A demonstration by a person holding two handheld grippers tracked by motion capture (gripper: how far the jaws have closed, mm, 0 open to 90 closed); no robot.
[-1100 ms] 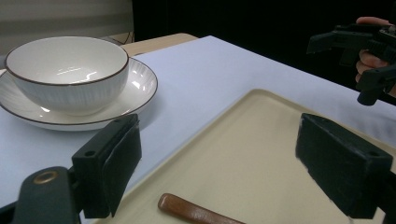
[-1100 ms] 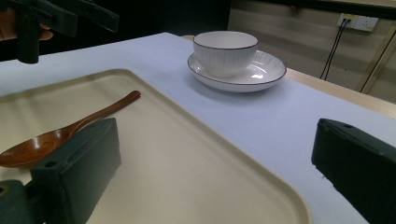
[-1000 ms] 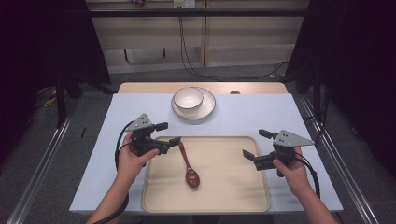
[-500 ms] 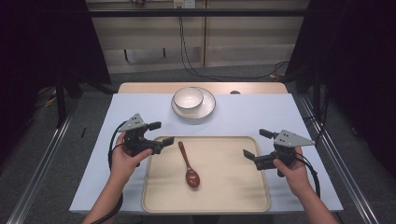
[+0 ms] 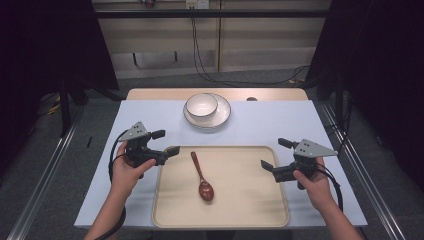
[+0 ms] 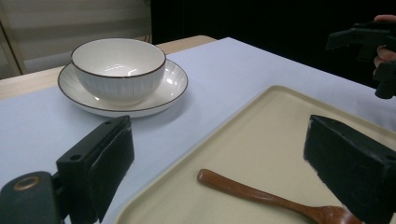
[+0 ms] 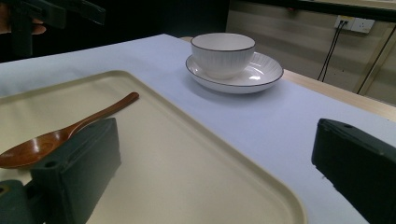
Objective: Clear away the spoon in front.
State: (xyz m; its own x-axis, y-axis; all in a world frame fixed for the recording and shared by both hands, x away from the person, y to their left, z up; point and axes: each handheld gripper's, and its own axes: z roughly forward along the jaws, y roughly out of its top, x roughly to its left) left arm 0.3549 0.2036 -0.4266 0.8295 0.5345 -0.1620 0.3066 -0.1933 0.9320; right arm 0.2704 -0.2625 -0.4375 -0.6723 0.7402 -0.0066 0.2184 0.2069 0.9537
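A brown wooden spoon (image 5: 202,178) lies flat on a big cream tray (image 5: 250,210), on the tray's left half. Its handle points to the far side of the table (image 5: 275,125) and its round end points toward the person. Nothing is touching the spoon. The left hand-held gripper (image 5: 167,152) sits at the tray's top left corner, near the spoon handle but not on it. Its jaws have just been opening and now stand wide, with nothing between them. In the left gripper view, the spoon handle shows low down between the two black jaws, lying on the tray. The right hand-held gripper (image 5: 272,156) is over the right edge of the tray, well apart from the spoon. Its jaws are wide too and hold nothing. Behind the tray, a white bowl (image 5: 202,105) sits on a white plate (image 5: 222,117) with a dark rim. A pale blue cloth (image 5: 130,115) covers most of the table.
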